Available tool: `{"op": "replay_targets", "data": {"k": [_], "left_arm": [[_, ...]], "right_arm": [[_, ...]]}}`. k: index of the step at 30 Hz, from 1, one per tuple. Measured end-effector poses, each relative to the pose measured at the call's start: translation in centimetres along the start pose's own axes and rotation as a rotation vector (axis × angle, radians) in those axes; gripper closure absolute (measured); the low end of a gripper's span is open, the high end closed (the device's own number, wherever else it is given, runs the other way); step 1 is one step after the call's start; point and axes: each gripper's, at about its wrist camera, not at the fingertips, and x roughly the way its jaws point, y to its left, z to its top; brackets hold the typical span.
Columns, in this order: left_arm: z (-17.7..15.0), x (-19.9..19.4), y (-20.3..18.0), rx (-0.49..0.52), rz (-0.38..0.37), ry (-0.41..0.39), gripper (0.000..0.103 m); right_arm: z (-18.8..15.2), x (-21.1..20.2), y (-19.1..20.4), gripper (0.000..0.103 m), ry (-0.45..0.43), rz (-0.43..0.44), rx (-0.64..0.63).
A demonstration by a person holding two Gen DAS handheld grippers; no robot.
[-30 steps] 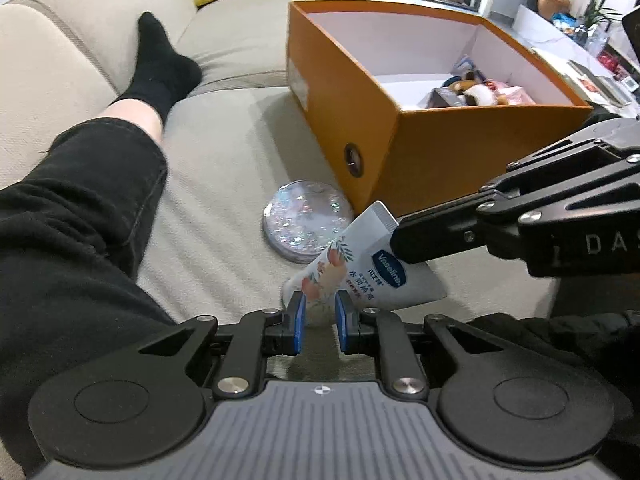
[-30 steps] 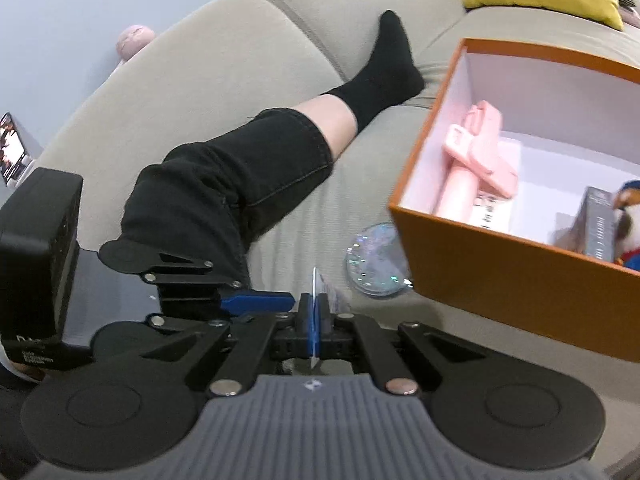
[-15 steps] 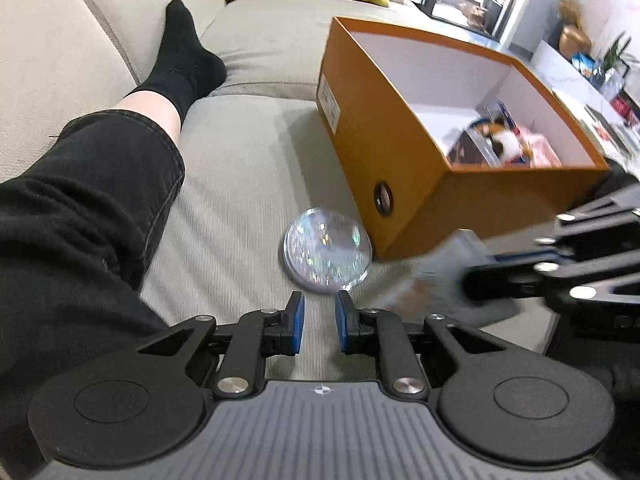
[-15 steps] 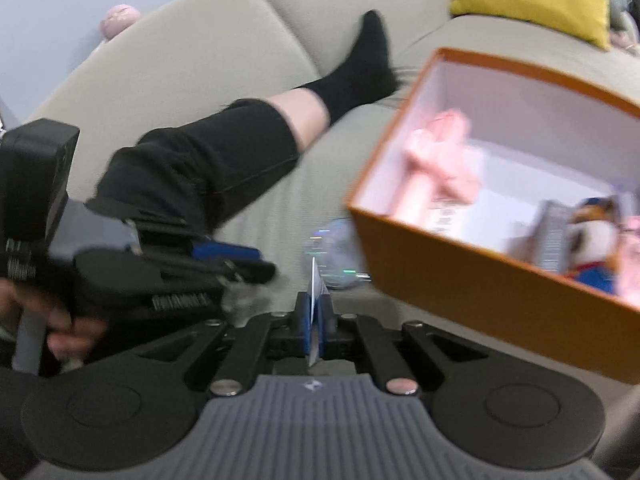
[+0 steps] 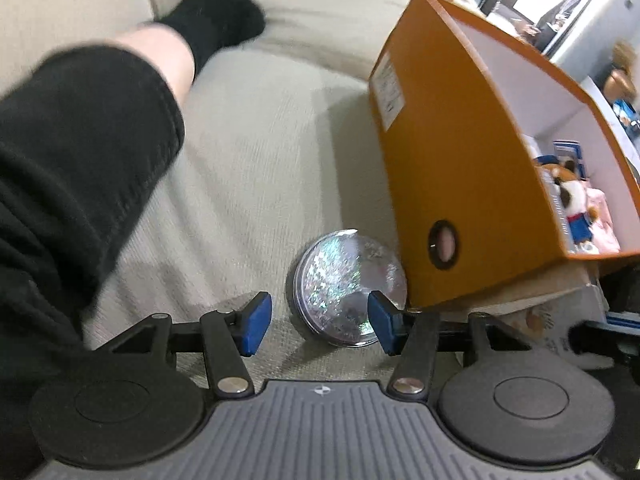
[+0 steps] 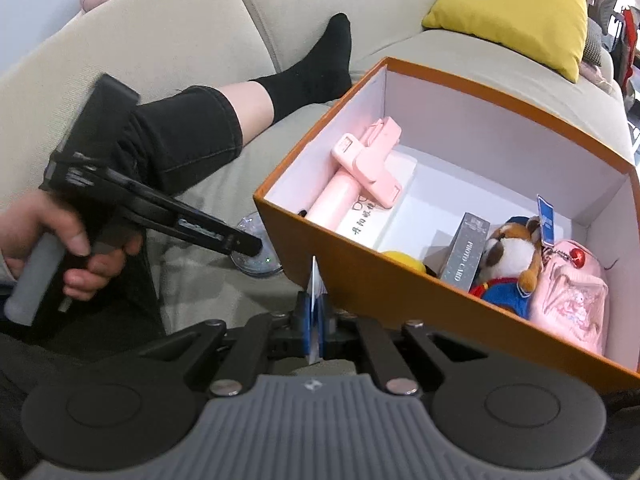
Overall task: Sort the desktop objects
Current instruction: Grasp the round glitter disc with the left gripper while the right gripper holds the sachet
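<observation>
glittery round case [image 5: 345, 288] flat on sofa, beside orange box [image 5: 452, 160]

a home living room: a beige sofa [image 6: 168, 40] with a yellow cushion [image 6: 516, 12], a person's leg [image 6: 224, 120] in a black sock [image 6: 320, 68] stretched along it, and an orange box [image 6: 400, 280] of a soft toy [image 6: 508, 264] and pink things on the seat.

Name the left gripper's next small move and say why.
Probably ease the left gripper forward and close on the glittery round case. Its fingers stand open on either side of the case, which lies on the sofa against the orange box, not yet inside.
</observation>
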Motion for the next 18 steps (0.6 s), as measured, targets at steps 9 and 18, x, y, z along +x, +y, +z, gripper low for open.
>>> {"op": "replay_targets", "data": {"k": [9,18], "left_arm": [[0.0,0.8,-0.5,0.017,-0.036,-0.011,0.038],[0.0,-1.5,-1.2,0.043,0.01,-0.077,0.07]], "right_arm": [[0.8,0.7,-0.9,0.098,0.016,0.035,0.019],[0.8,0.9,-0.8,0.098,0.014,0.037,0.04]]}}
